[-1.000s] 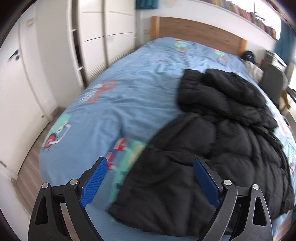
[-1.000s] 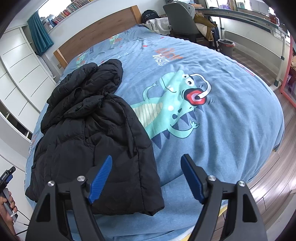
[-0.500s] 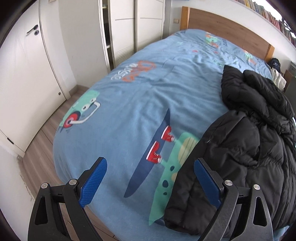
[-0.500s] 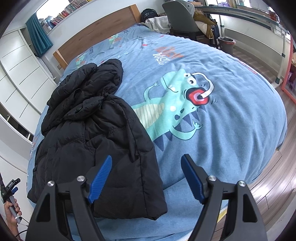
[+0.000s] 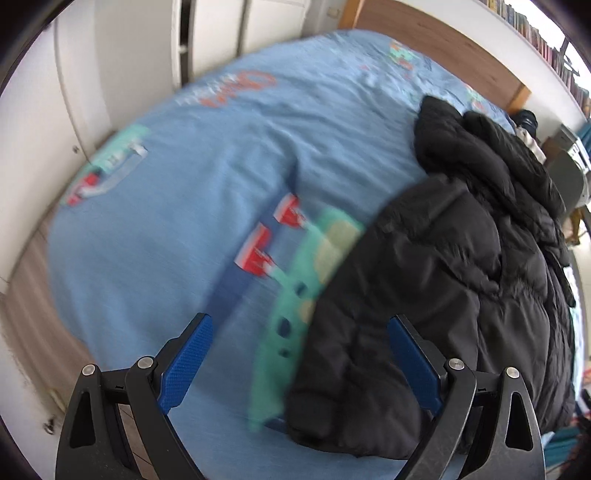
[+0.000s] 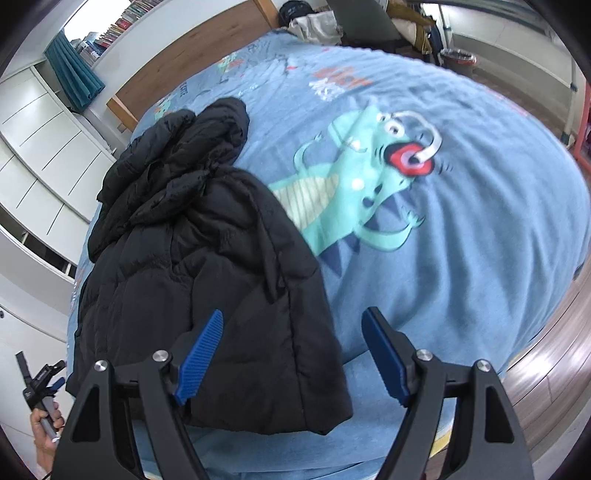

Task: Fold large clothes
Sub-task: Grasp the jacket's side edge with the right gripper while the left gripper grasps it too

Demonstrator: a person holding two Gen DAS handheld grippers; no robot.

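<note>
Black puffer jacket (image 6: 207, 280) is lying on the blue bedspread (image 6: 461, 229) w/ cartoon dinosaur prints, stretching lengthwise from near the foot edge up toward the wooden headboard (image 6: 192, 70). Hood end is bunching up at the far side; hem end is sitting closest to me, near the bed's edge.

My right gripper (image 6: 291, 350) is hovering over the jacket's near hem corner, jaws spread wide, nothing between the blue pads (image 6: 201, 352). Left pad is showing over black fabric, right pad over bare bedspread, so the jacket's right edge is running between them in the right wrist view. Not touching the cloth as far as I can tell.

My left gripper (image 5: 299, 365) is also hanging w/ jaws released and wide, empty. In the left wrist view the jacket's other long edge (image 5: 332, 295) is passing between my fingers; the right pad is sitting over the black quilting, the left one over blue sheet. That view is blurring a lot.

White wardrobe doors (image 5: 122, 66) are standing along the left side of the bed. Chair (image 6: 362, 22) w/ stuff piled on it is showing past the headboard corner. A person's hand (image 6: 46, 424) is holding something dark at the bottom-left of the right wrist view; can't tell exactly what it is.
</note>
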